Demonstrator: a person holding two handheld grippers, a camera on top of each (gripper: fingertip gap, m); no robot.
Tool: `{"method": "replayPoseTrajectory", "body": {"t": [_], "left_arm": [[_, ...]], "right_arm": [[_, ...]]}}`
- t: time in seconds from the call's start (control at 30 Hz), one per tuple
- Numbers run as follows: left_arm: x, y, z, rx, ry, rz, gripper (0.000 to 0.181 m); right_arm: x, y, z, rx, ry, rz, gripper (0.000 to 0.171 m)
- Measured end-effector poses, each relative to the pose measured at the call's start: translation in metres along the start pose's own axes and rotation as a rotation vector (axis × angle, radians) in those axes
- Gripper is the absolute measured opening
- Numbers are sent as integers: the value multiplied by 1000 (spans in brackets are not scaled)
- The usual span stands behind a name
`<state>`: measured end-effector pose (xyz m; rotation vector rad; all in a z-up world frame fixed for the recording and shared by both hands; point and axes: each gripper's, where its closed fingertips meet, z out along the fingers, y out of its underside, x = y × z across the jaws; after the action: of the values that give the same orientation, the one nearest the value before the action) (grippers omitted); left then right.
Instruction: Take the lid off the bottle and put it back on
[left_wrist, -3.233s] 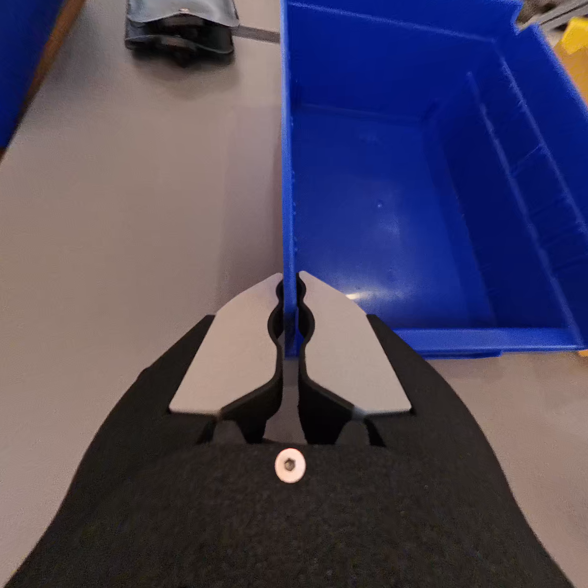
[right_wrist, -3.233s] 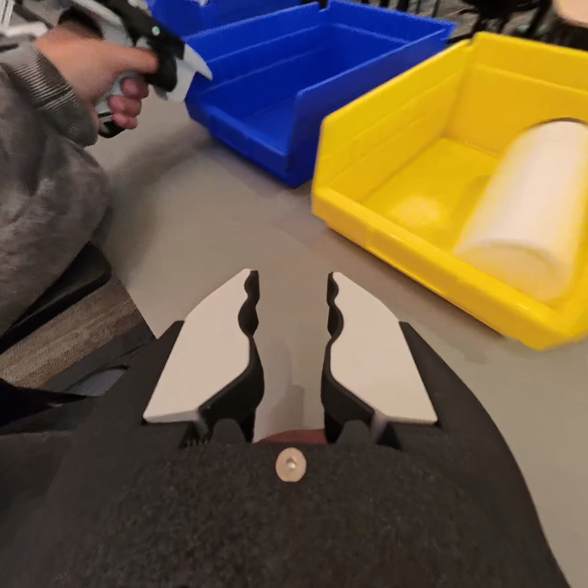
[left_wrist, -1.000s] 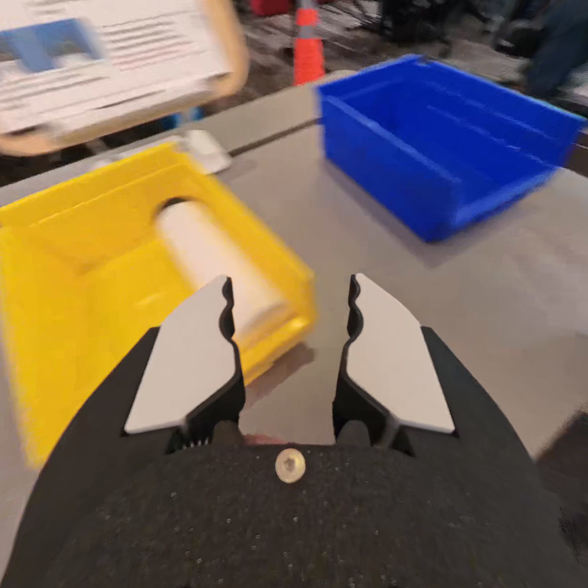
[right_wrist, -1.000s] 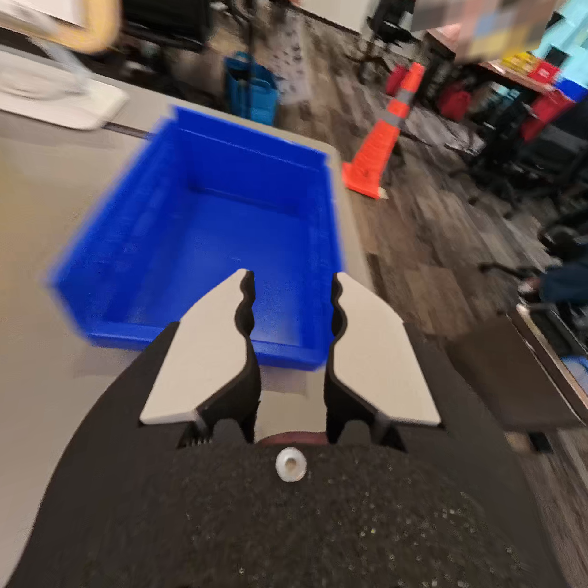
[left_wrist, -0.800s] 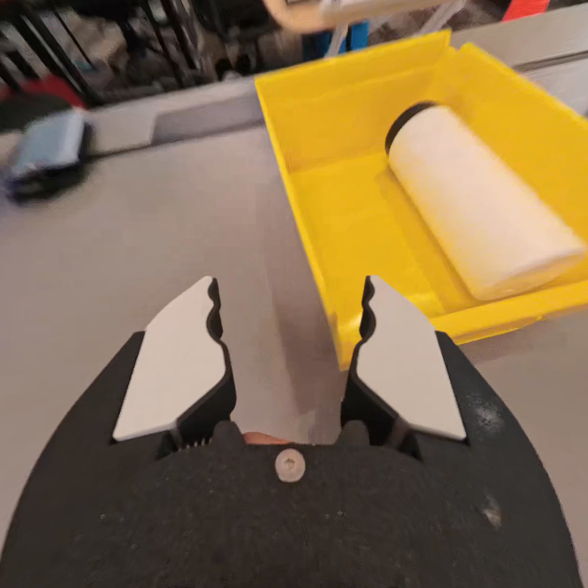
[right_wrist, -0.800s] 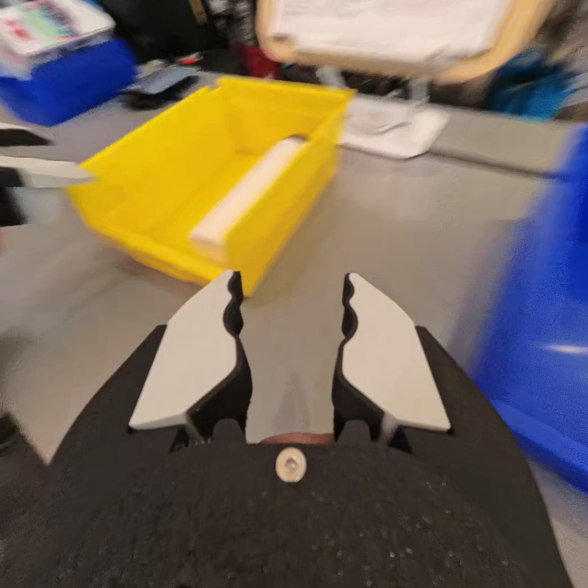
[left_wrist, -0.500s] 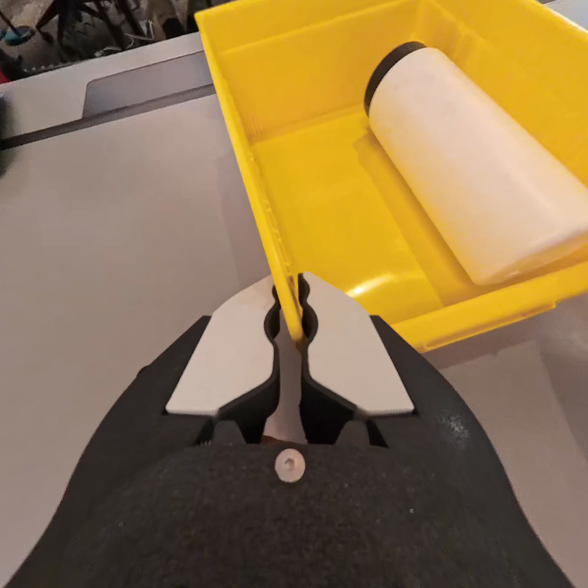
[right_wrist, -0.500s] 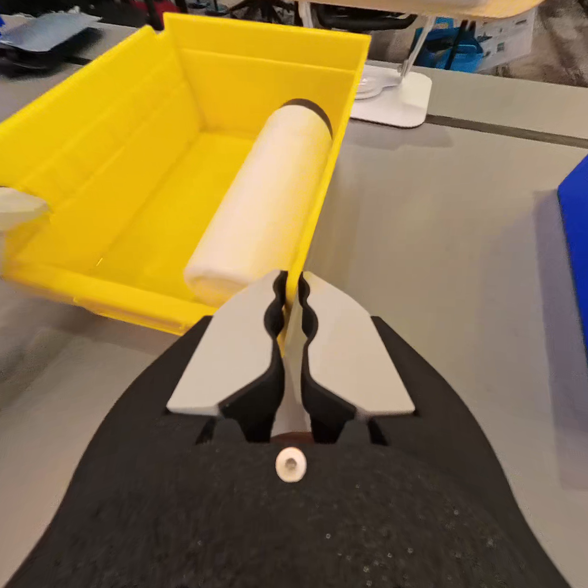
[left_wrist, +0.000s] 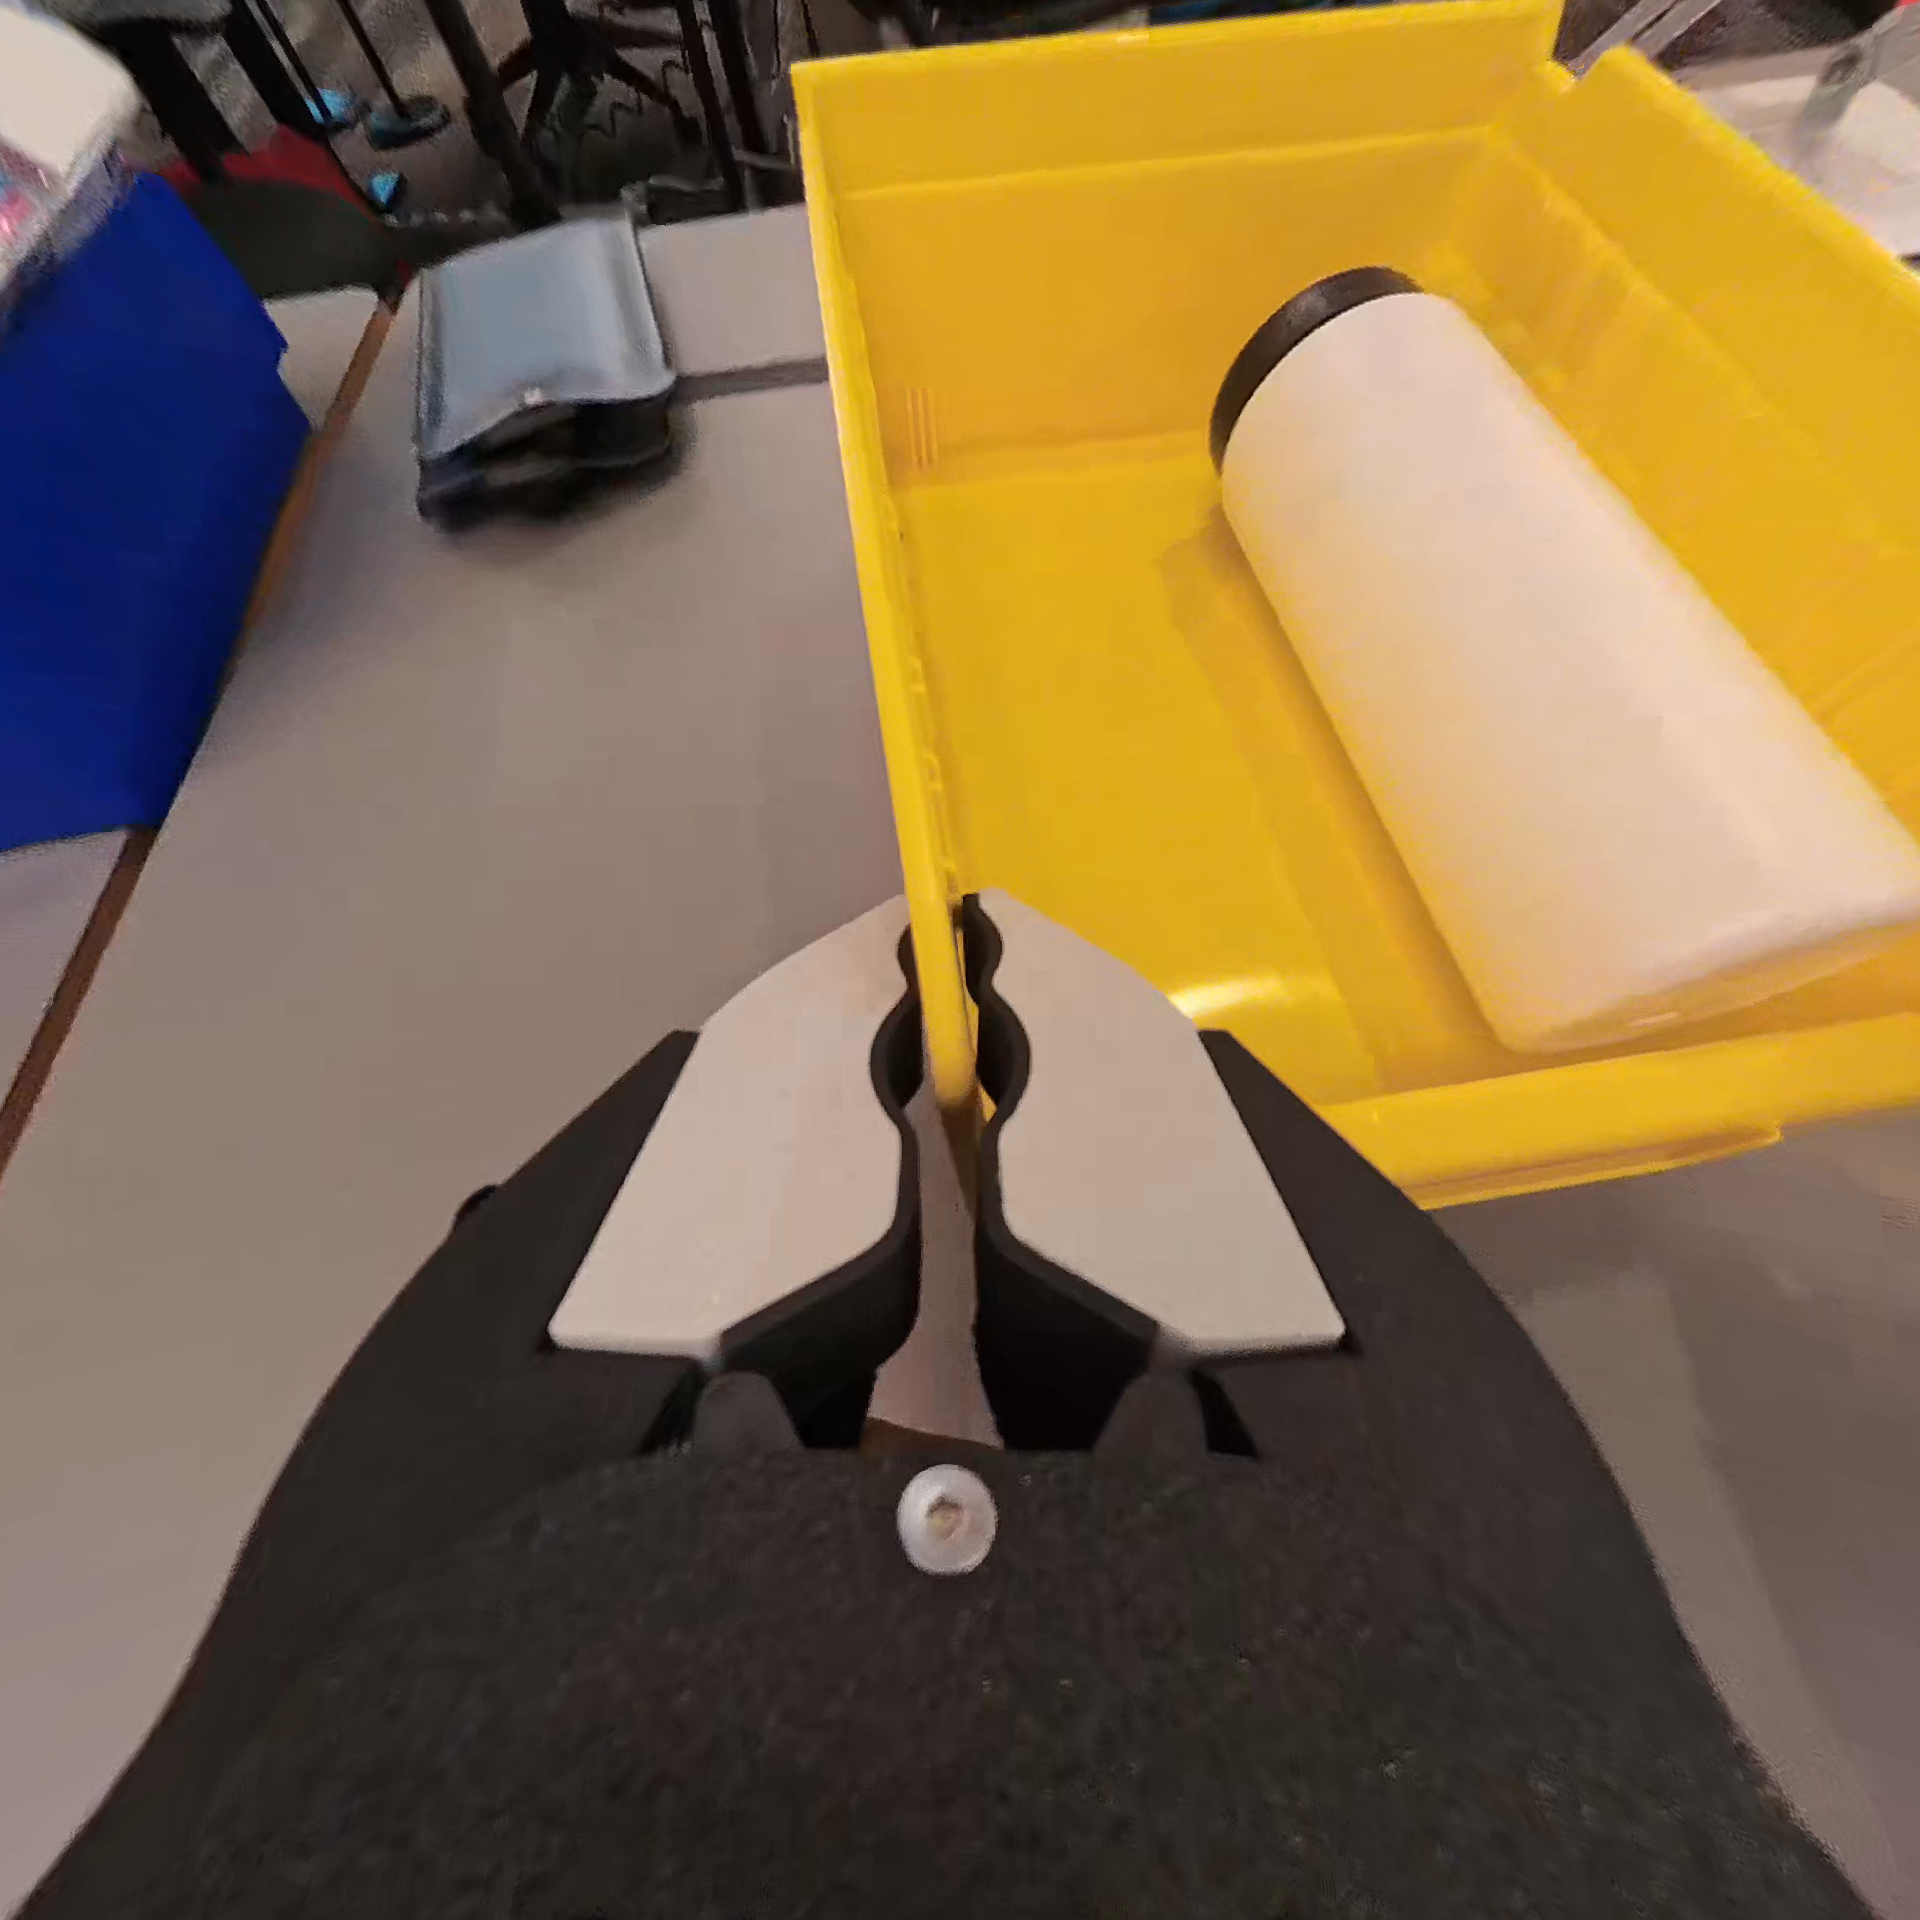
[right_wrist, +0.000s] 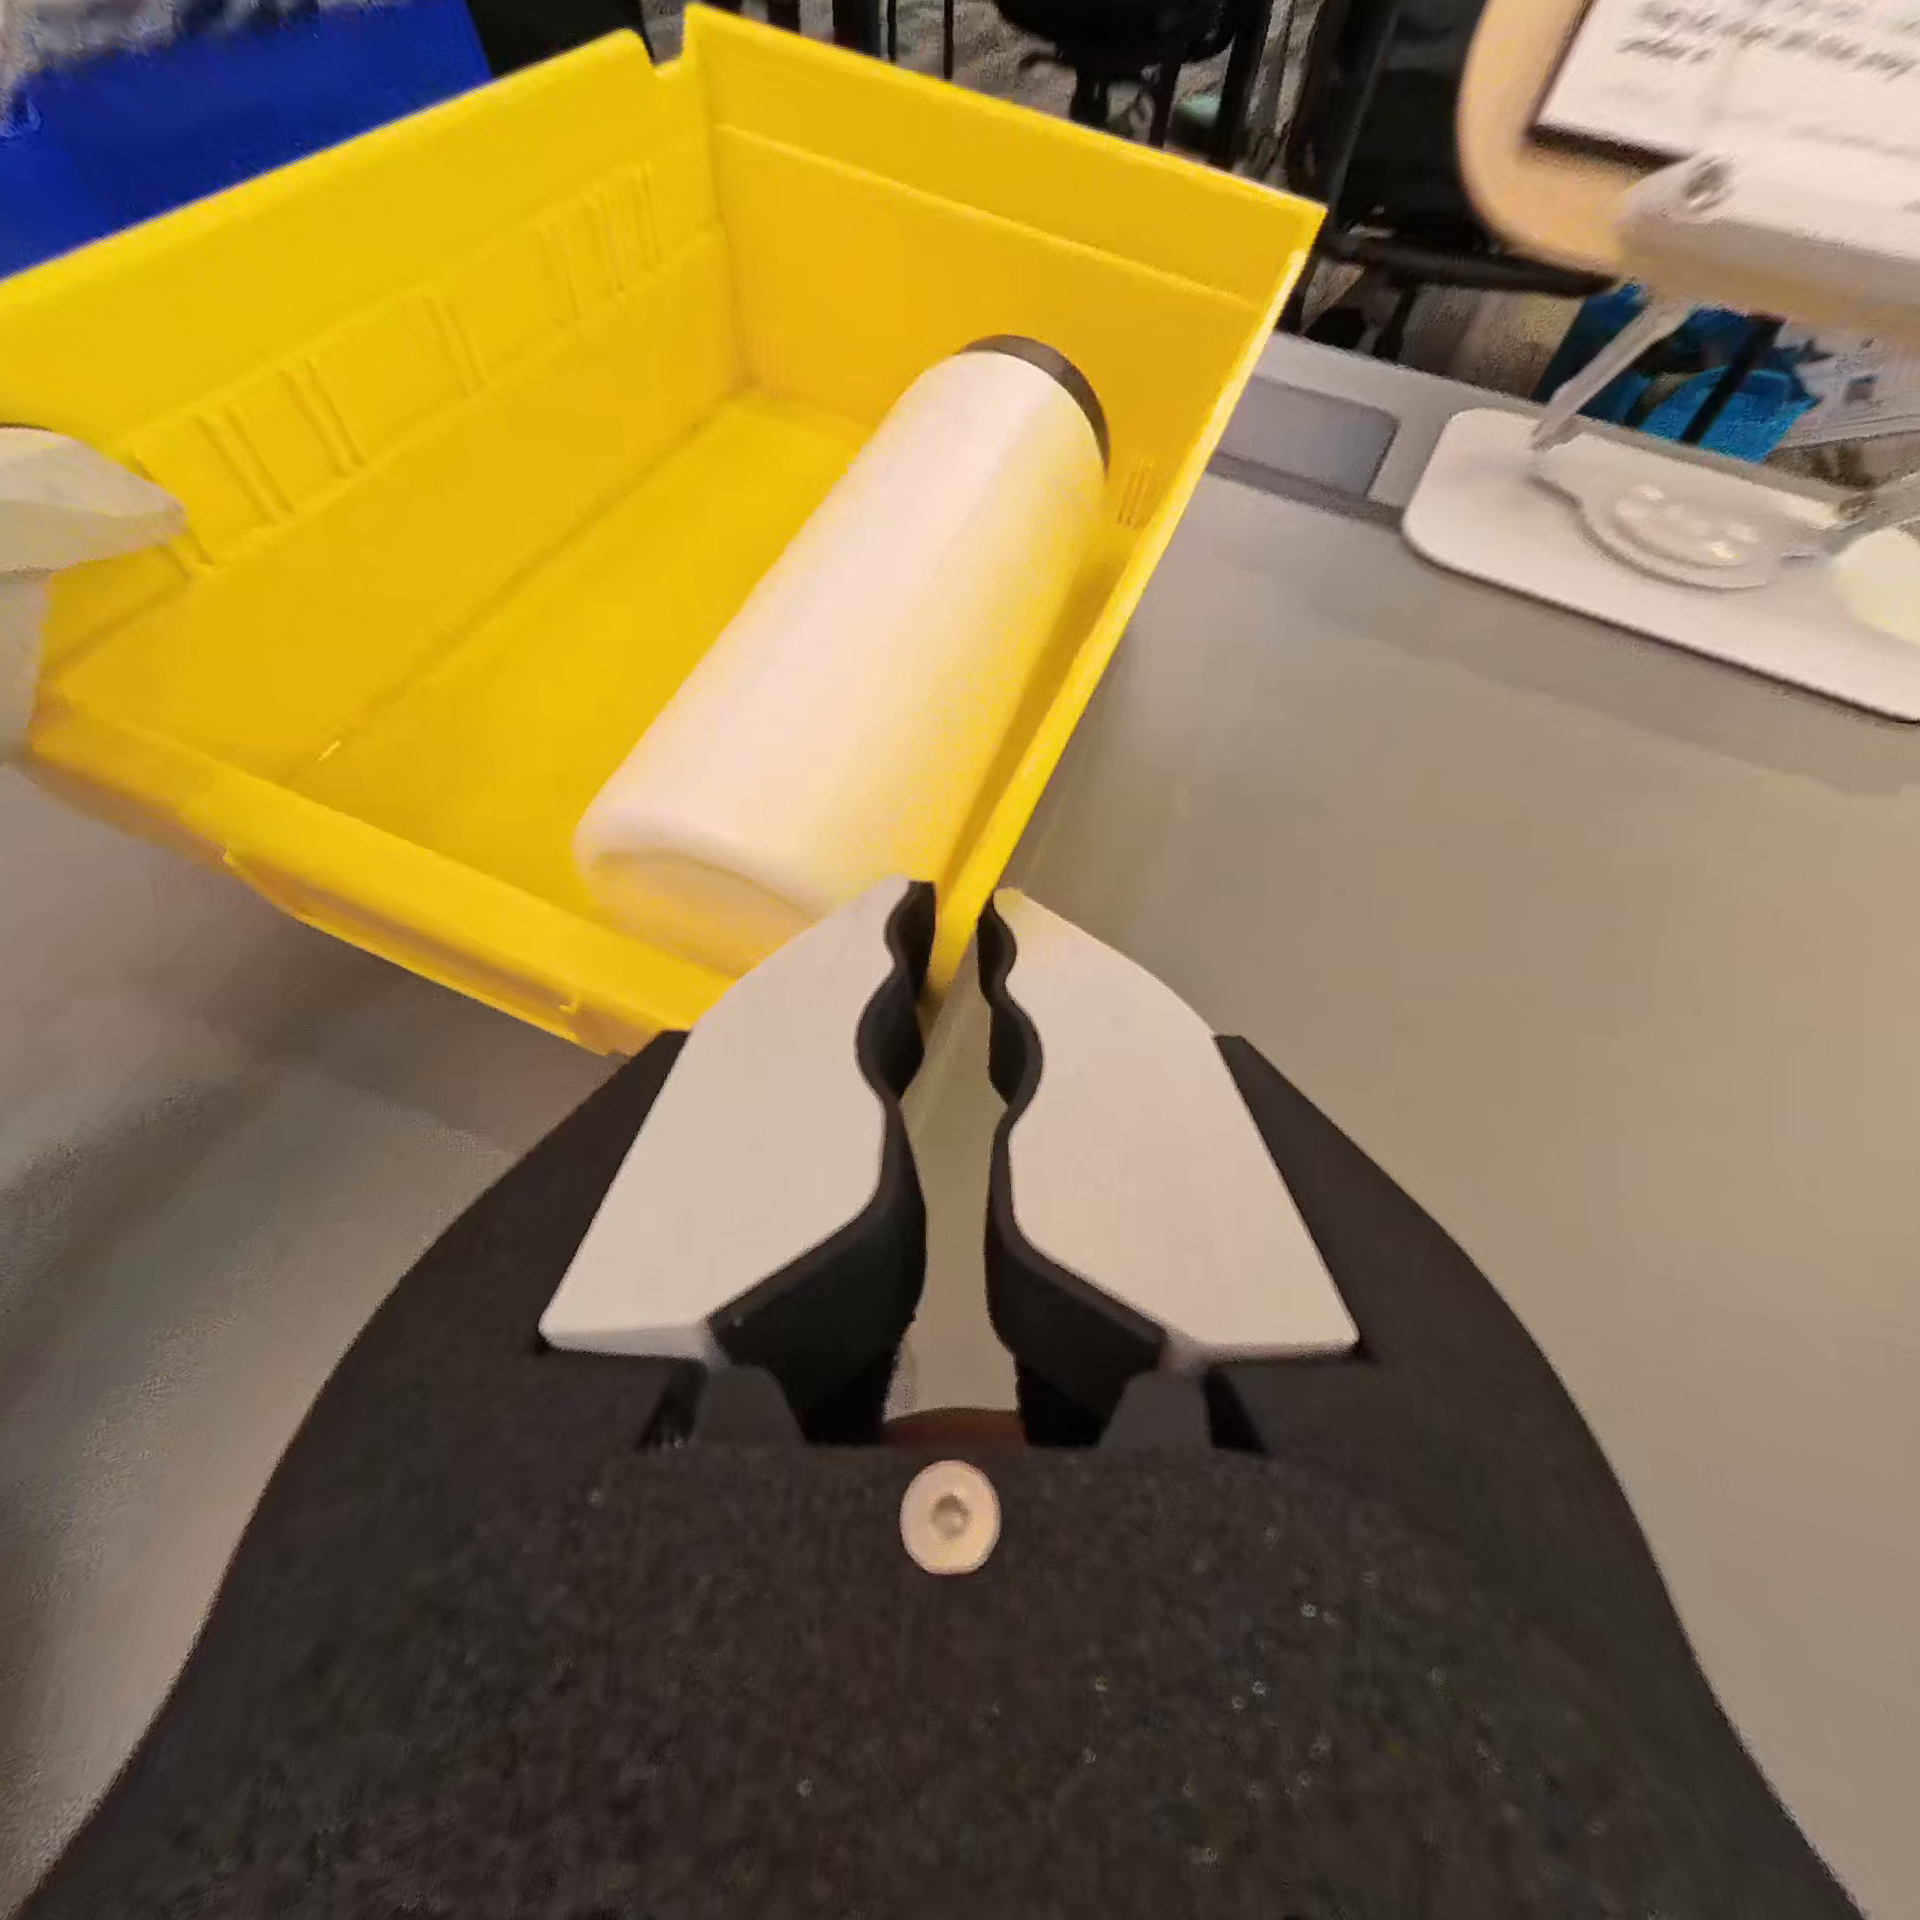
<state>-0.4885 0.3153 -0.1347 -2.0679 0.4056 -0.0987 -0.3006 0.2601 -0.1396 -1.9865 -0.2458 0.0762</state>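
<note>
Left wrist view: we count one white cylindrical bottle (left_wrist: 1538, 665), black lid (left_wrist: 1288, 332) on, lying in one yellow plastic bin (left_wrist: 1143, 135). Left tool (left_wrist: 940, 914) pinches its left wall; right tool (right_wrist: 956, 904) clamps the opposite wall.

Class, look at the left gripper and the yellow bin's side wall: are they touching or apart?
Touching. The left wrist view shows the left gripper closed on the yellow bin, whose wall runs between both fingers with no gap.

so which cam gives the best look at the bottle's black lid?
Left wrist view: the lid shows as a clear black band with part of its end face, at the far end of the white bottle lying in the yellow bin. Right wrist view shows only a thin, softer dark arc.
</note>
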Motion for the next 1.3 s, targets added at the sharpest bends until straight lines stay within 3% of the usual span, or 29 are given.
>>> {"method": "replayPoseTrajectory", "body": {"t": [0.07,0.23,0.3,0.4,0.57,0.63,0.73,0.83,0.97,1.07,1.3], "left_arm": [[-12,16,13,-45,-8,-13,5],[-14,13,16,-7,49,-128,6],[-18,6,9,-1,-1,-120,31],[-17,-19,-16,96,-46,-122,46],[30,-52,-55,225,75,-166,58],[68,-62,-72,276,185,-175,62],[121,-50,-90,350,304,-160,57],[158,-29,-84,316,359,-127,57],[180,-12,-60,252,341,-18,60],[181,-4,-50,196,318,8,60],[170,-7,-50,211,302,-21,60]], "right_arm": [[-13,8,13,-20,-16,12,8],[-19,5,15,17,-108,5,14],[-18,3,3,17,-201,13,20],[1,-3,-32,41,-308,-7,28],[85,-4,-103,101,-336,-29,33],[133,2,-132,134,-291,-29,36],[217,24,-171,191,-143,6,42],[304,66,-207,239,70,7,47],[387,88,-235,238,252,164,53],[417,98,-239,247,272,296,64],[435,103,-236,240,297,340,62]]}}
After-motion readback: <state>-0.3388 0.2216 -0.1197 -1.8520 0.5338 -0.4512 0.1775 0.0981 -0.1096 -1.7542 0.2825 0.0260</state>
